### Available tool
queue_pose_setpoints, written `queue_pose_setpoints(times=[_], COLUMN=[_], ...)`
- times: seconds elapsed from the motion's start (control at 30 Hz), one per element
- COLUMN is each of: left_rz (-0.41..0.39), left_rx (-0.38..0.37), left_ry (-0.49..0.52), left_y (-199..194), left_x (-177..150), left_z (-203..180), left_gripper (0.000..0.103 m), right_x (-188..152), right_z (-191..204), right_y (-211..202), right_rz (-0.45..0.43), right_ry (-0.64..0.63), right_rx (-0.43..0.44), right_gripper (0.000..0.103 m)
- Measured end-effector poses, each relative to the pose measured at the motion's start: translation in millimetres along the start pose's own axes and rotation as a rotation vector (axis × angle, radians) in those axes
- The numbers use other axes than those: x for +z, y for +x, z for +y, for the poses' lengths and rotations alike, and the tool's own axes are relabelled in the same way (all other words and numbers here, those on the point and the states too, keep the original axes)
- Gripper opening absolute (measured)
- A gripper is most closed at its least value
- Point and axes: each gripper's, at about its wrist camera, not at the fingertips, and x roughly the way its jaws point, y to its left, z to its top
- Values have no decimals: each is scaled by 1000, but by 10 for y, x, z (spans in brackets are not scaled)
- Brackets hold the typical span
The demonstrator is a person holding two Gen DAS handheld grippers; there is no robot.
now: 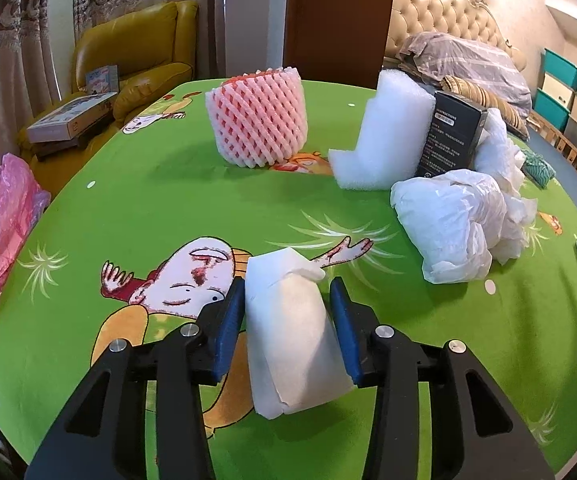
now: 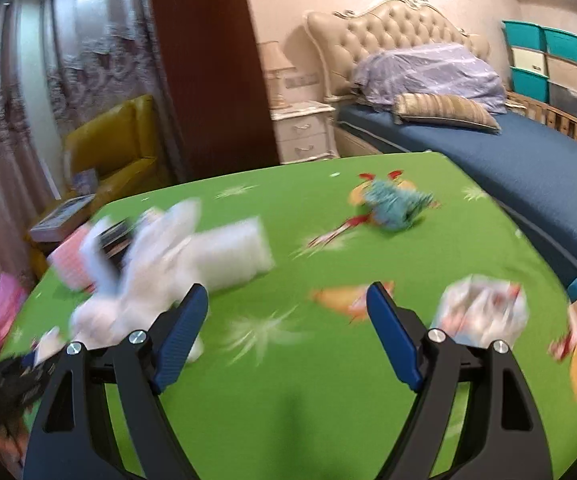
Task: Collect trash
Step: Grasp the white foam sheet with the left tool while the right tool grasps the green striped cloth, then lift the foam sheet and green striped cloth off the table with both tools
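Two grippers in play, one piece of trash in hand. Left gripper low over the green table, fingers narrowed onto a folded white foam piece, blue pads pressed against both its sides; piece standing on end on the cloth, at the six o'clock edge of the left view. Step judged as the grasp itself: pick-up of the first item, lift not yet made.

Right gripper blurred, fingers spread wide with nothing between, only bare cloth under the gap. Crumpled printed wrapper just beside the right-hand finger at three o'clock; teal tangle farther off at one o'clock.

More trash well apart from the held piece in the left view: red fruit in white foam netting at twelve o'clock, white foam block and black carton at one o'clock, crumpled white plastic bag at two o'clock. Pink plastic bag at nine o'clock off the table edge, likely the collecting bag, though mouth not visible.

Next, by judgement: lift clear, carry toward nine o'clock, release into the bag; soft foam, so firm squeeze without crushing it out of the pads
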Motion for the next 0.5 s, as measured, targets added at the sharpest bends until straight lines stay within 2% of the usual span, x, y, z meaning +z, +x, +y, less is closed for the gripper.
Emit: queue_pose_setpoints(times=[0.27, 0.37, 0.5], left_rz=[-1, 1, 4], left_rx=[-11, -14, -10], left_ry=[-4, 2, 16], left_y=[12, 11, 13], left_x=[10, 12, 13], left_z=[3, -6, -39], left_gripper=[40, 40, 40], right_x=[676, 795, 858], right_z=[-339, -406, -454], right_y=[1129, 1424, 1621], right_rz=[201, 267, 310], right_ry=[-3, 7, 21], right_rx=[-234, -287, -322], right_gripper=[79, 79, 80])
